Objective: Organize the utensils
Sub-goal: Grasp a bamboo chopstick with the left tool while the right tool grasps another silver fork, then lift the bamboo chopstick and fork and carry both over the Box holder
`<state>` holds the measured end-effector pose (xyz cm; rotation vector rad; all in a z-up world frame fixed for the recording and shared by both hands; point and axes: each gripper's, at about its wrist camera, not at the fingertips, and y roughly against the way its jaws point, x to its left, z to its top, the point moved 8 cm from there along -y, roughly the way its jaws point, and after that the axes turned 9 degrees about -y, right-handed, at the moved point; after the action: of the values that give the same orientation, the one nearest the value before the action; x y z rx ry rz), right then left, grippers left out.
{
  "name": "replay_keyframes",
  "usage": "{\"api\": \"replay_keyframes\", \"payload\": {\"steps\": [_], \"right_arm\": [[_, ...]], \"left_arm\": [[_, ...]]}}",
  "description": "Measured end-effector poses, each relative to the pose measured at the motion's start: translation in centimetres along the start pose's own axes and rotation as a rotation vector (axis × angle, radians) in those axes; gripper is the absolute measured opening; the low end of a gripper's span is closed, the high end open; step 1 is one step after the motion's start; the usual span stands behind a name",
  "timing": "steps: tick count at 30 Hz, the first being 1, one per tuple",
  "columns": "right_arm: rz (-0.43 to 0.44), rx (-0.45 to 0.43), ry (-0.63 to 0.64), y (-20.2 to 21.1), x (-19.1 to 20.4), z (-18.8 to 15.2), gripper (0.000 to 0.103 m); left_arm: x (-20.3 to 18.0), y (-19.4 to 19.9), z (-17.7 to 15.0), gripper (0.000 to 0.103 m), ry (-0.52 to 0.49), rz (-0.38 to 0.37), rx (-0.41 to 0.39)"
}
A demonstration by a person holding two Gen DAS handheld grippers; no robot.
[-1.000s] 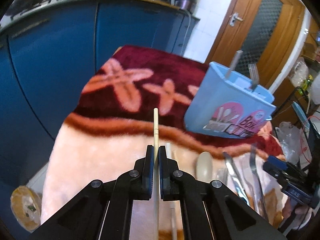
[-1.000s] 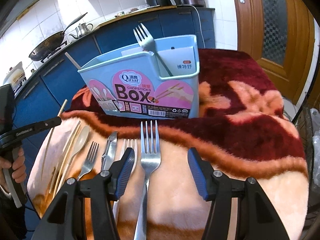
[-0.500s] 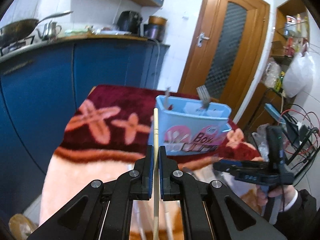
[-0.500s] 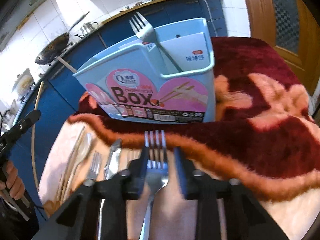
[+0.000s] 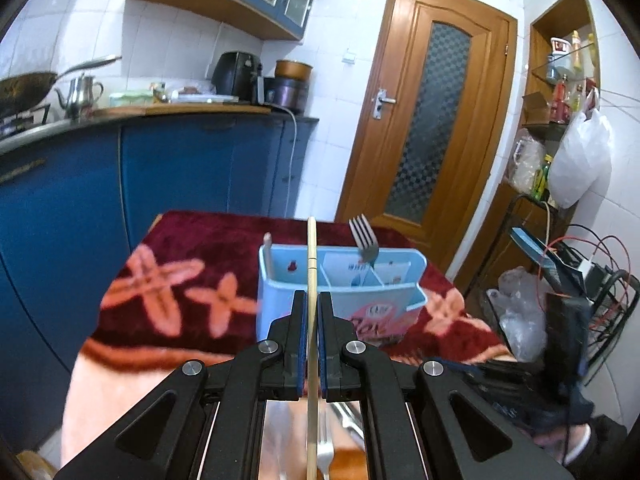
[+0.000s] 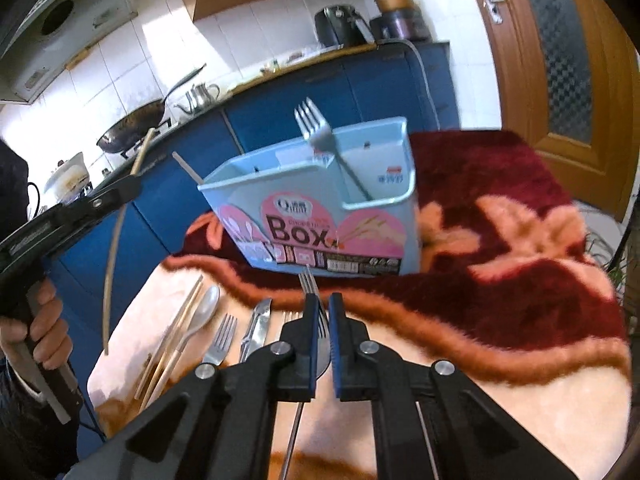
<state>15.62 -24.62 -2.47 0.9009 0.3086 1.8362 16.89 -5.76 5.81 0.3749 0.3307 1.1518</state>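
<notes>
A light blue utensil box (image 5: pixel 340 292) (image 6: pixel 320 216) stands on the blanket-covered table; a fork (image 5: pixel 363 240) (image 6: pixel 320 136) and a chopstick (image 5: pixel 267 252) (image 6: pixel 187 169) stick out of it. My left gripper (image 5: pixel 312 304) is shut on a wooden chopstick (image 5: pixel 311 256), held above the table in front of the box; it also shows in the right wrist view (image 6: pixel 116 232). My right gripper (image 6: pixel 324 304) is shut on a steel fork (image 6: pixel 310 284), lifted off the table just before the box.
Chopsticks (image 6: pixel 176 332), a spoon (image 6: pixel 200 316), a fork (image 6: pixel 222 340) and a knife (image 6: pixel 256 328) lie on the pale blanket (image 6: pixel 520 264) at the front left. Blue kitchen cabinets (image 5: pixel 160 176) stand behind, a wooden door (image 5: pixel 424 120) at the right.
My right gripper closed on the fork and lifted it. My left gripper raised the chopstick and swung toward the box.
</notes>
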Motion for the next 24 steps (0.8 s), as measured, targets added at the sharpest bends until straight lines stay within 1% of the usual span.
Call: {"api": "replay_keyframes", "payload": {"steps": [2, 4, 6, 8, 13, 17, 21, 24], "right_arm": [[-0.012, -0.036, 0.004, 0.9, -0.1, 0.5, 0.007], [-0.034, -0.098, 0.021, 2.0, 0.0, 1.3, 0.006], [-0.077, -0.174, 0.047, 3.0, -0.1, 2.0, 0.006], [-0.101, -0.221, 0.055, 3.6, -0.3, 2.5, 0.006], [-0.135, -0.314, 0.064, 5.1, -0.6, 3.8, 0.005], [-0.156, -0.389, 0.072, 6.7, -0.7, 4.8, 0.005], [-0.175, -0.455, 0.088, 7.9, -0.3, 6.1, 0.005], [-0.178, -0.502, 0.105, 8.8, 0.1, 7.7, 0.005]], "left_arm": [[-0.2, -0.3, 0.8, 0.004, 0.000, 0.005, -0.023], [-0.2, -0.7, 1.7, 0.004, 0.008, 0.014, -0.052], [-0.1, -1.1, 2.6, 0.004, 0.003, 0.051, -0.077], [0.0, -1.8, 3.4, 0.004, 0.001, 0.083, -0.101], [0.0, -2.7, 5.4, 0.004, 0.001, 0.108, -0.169], [0.3, -2.9, 6.7, 0.005, 0.009, 0.174, -0.234], [1.2, -3.4, 7.8, 0.004, 0.052, 0.204, -0.280], [2.0, -3.8, 8.7, 0.005, 0.097, 0.219, -0.314]]}}
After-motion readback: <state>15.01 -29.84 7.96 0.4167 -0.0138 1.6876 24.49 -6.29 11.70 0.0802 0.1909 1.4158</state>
